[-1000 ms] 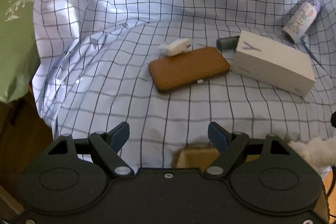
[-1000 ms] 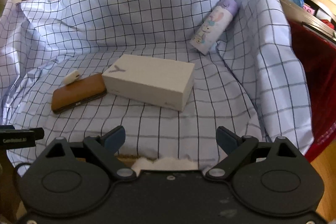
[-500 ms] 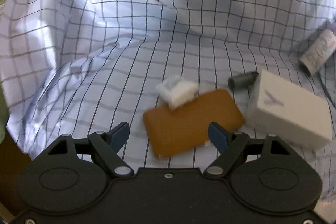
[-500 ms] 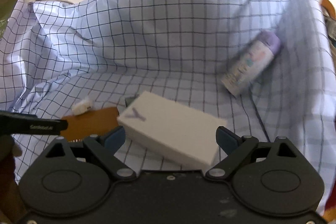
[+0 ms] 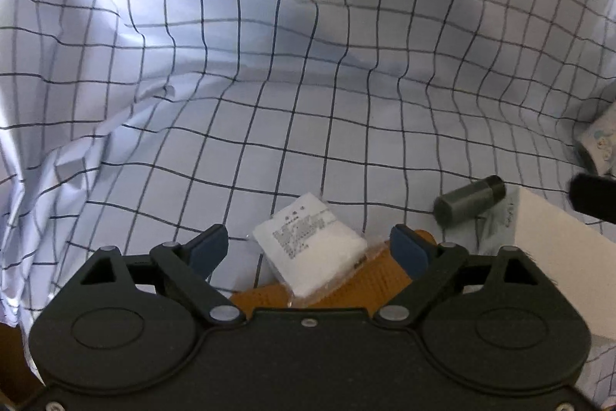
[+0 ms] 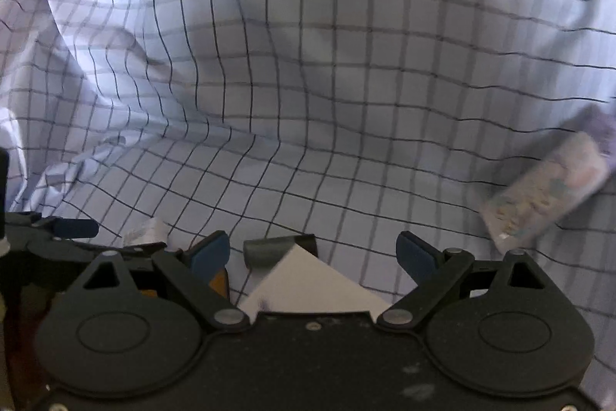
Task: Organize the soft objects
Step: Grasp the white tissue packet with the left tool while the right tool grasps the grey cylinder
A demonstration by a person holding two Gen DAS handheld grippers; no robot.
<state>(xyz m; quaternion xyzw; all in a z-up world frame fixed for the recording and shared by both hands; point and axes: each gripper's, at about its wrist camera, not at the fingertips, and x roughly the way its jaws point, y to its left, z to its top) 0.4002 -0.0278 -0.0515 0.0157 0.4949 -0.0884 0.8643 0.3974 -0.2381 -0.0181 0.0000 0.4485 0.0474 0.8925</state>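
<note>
A small white soft pack in clear printed wrap (image 5: 310,249) lies on the blue-and-white checked cloth (image 5: 269,83), its near corner resting on a flat tan-brown textured case (image 5: 369,286). It sits in the gap between the blue-tipped fingers (image 5: 208,251) of the left tool (image 5: 310,251), closer to the left one, and neither pad touches it; the jaws are spreading wider, with nothing pinched. Just right of the pack, a short dark grey cylinder (image 5: 467,205) lies on its side on the cloth, beside the far corner of a white rectangular cardboard box (image 5: 558,260). In the right wrist view, the right tool (image 6: 312,253) stands spread wide and empty above that box's corner (image 6: 308,286), with the grey cylinder (image 6: 269,251) just beyond it. The white pack (image 6: 144,232) shows only partly at the left, behind the left tool (image 6: 73,228). A blurred pale bottle with a lilac cap and cartoon print (image 6: 546,197) lies well apart on the cloth's right side.
</note>
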